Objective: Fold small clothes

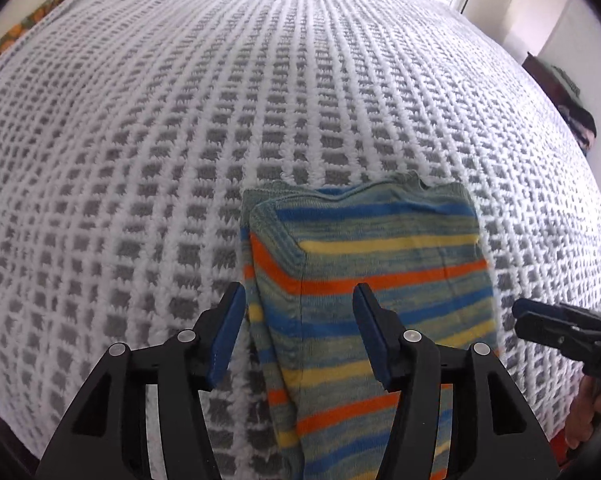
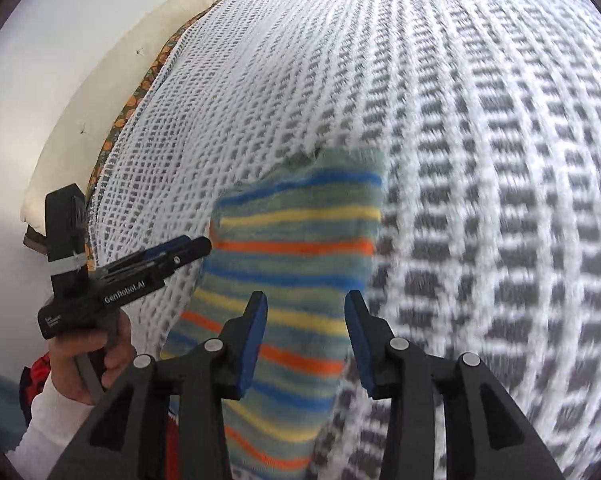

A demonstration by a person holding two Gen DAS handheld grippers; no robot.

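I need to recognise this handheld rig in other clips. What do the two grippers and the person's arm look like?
Both the left gripper and the right gripper are matte black with angular cut-out arms, silver round pivot pins and dark blue finger pads. The left one's body carries white "GenRobot.AI" lettering and a grey band. The hand gripping it emerges from a white sleeve.

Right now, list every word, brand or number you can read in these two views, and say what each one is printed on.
"GenRobot.AI": white print on the side of the left gripper, seen in the right wrist view.
Small white label lower on that gripper's body: too small to read.
White letters on the right gripper at the left wrist view's right edge: cut off, unreadable.
Striped knit garment and waffle blanket: no text.
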